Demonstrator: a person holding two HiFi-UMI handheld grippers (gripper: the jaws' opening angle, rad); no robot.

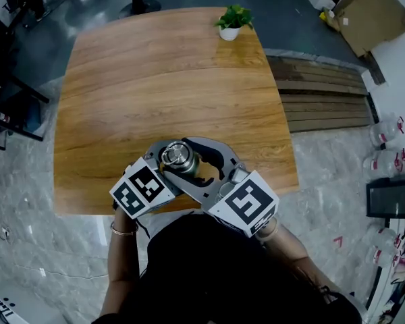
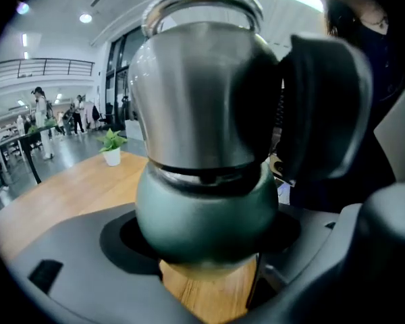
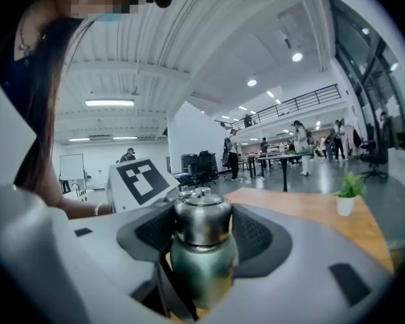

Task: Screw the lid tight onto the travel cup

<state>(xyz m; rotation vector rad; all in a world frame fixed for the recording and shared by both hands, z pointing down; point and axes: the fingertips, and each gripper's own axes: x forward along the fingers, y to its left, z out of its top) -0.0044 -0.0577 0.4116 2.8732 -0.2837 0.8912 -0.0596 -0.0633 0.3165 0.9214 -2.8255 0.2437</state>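
The travel cup [image 1: 179, 159] stands upright near the front edge of the wooden table [image 1: 155, 79]. It has a dark green body [image 2: 202, 214] and a steel lid [image 2: 196, 93] with a ring handle on top. My left gripper [image 2: 206, 248] is shut on the green body low down, its grey jaws on both sides. My right gripper [image 3: 201, 231] is shut on the lid [image 3: 201, 220], with black ribbed pads [image 3: 256, 238] against both sides. In the head view, both grippers [image 1: 167, 171] [image 1: 201, 166] meet at the cup, marker cubes toward me.
A small potted plant [image 1: 233, 20] sits at the table's far edge. Wooden planks [image 1: 324, 93] and cardboard [image 1: 371, 15] lie on the floor to the right. The table's front edge lies just below the grippers. People and tables show far off in the hall.
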